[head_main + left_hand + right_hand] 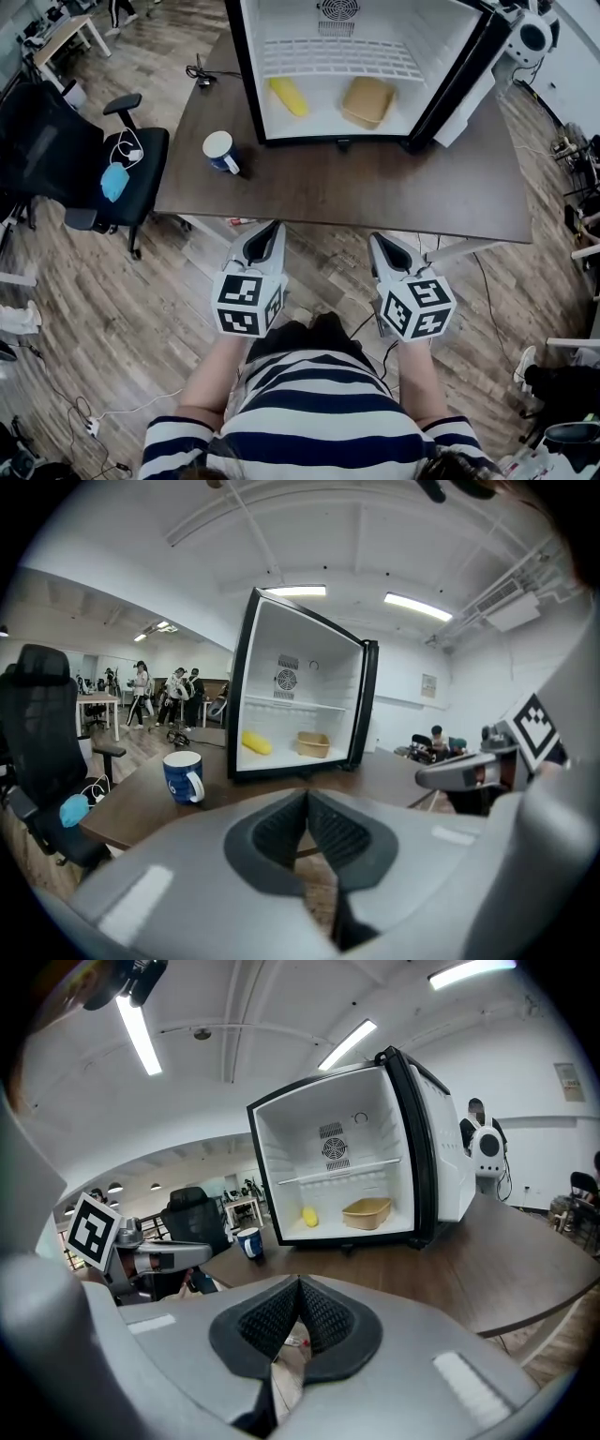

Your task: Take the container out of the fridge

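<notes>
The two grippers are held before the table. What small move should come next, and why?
Probably move the right gripper forward over the table toward the container, opening its jaws on the way. The fridge stands open, the container sits on the right of its floor, and that gripper is shut, empty and only at the table's near edge.

Fridge (281, 37) stands on table (375, 192), at far side. On fridge floor: container (367, 101) right, small item (289, 96) left. Mug (222, 151) on table, left of fridge. Chair (84, 159) left of table. Left gripper (272, 227) and right gripper (379, 240) sit before table's near edge.
</notes>
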`<move>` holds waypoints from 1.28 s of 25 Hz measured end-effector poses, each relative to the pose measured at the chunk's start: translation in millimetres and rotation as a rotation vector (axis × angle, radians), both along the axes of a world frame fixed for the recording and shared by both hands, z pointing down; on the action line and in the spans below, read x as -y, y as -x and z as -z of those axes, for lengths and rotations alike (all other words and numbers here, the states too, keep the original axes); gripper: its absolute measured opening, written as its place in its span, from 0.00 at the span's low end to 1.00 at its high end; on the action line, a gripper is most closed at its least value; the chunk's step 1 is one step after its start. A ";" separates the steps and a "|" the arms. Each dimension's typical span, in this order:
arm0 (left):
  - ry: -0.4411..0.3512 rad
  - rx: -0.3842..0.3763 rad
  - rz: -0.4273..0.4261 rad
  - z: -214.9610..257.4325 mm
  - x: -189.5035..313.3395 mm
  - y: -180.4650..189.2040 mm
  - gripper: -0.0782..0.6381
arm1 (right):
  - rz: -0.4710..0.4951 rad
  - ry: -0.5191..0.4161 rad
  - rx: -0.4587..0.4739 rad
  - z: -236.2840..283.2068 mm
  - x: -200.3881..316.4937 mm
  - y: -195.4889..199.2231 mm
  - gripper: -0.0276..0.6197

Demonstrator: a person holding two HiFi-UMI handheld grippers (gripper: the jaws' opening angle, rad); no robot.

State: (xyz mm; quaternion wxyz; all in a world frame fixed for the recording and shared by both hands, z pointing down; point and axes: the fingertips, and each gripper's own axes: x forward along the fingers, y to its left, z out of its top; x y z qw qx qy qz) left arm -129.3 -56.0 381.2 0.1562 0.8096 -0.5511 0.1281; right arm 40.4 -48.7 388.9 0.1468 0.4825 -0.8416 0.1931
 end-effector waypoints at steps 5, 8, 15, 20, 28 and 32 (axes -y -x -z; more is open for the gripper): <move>-0.015 0.010 -0.036 1.5 18.4 9.1 0.11 | -0.015 -0.030 -0.024 3.4 18.2 12.6 0.04; -0.012 0.011 -0.051 -2.3 26.0 8.3 0.11 | -0.009 -0.035 -0.023 2.3 25.9 17.0 0.04; -0.014 0.019 -0.061 -5.4 47.3 -4.3 0.11 | 0.017 -0.066 -0.034 1.9 53.3 9.9 0.04; -0.019 0.022 -0.020 -5.7 69.8 -14.0 0.11 | 0.084 -0.082 -0.042 1.5 83.1 1.7 0.08; -0.013 0.025 0.049 -8.7 103.1 -29.4 0.11 | 0.190 -0.113 -0.074 4.6 134.8 -8.9 0.15; -0.012 0.030 0.071 -11.3 117.0 -36.9 0.11 | 0.231 -0.128 -0.105 2.8 155.3 -13.7 0.19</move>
